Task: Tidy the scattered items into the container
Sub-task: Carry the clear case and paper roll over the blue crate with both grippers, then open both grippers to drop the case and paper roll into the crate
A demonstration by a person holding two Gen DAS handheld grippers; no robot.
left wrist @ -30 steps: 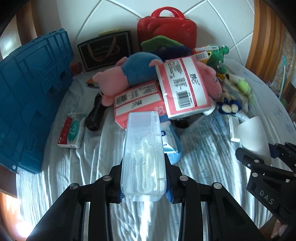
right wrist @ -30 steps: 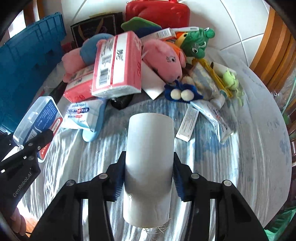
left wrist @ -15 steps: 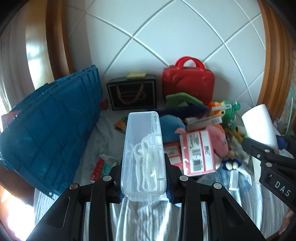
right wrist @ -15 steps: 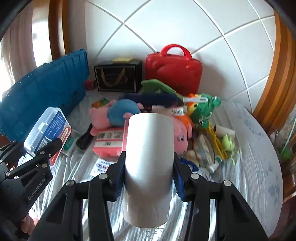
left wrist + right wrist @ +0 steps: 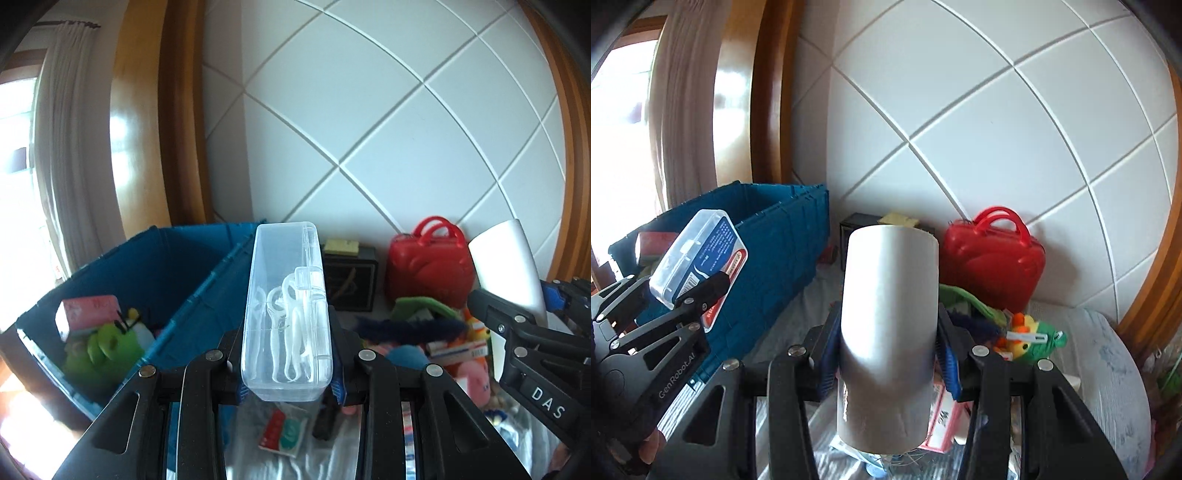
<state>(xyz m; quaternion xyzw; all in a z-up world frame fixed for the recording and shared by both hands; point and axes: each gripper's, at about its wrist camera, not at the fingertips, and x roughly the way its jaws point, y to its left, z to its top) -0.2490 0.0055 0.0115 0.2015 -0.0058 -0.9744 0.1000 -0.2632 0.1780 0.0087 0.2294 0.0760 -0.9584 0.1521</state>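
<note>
My left gripper [image 5: 288, 384] is shut on a clear plastic box of floss picks [image 5: 286, 314], held raised above the bed, right of the blue crate [image 5: 173, 266]. The box also shows in the right wrist view [image 5: 698, 254]. My right gripper [image 5: 888, 362] is shut on a white roll [image 5: 890, 332], held raised; the roll shows at the right of the left wrist view [image 5: 506, 266]. The crate [image 5: 783, 236] is open and holds a pink pack [image 5: 88, 314] and a green plush [image 5: 103, 350].
A red case [image 5: 993, 254] and a black box [image 5: 351, 280] stand against the white tiled wall. Plush toys [image 5: 1034, 336], pink packs [image 5: 942, 413] and a wipes pack [image 5: 284, 432] lie scattered on the bed sheet [image 5: 1108, 369].
Both grippers have lifted and tilted up with their loads. The crate's open inside has come into view at the left.
</note>
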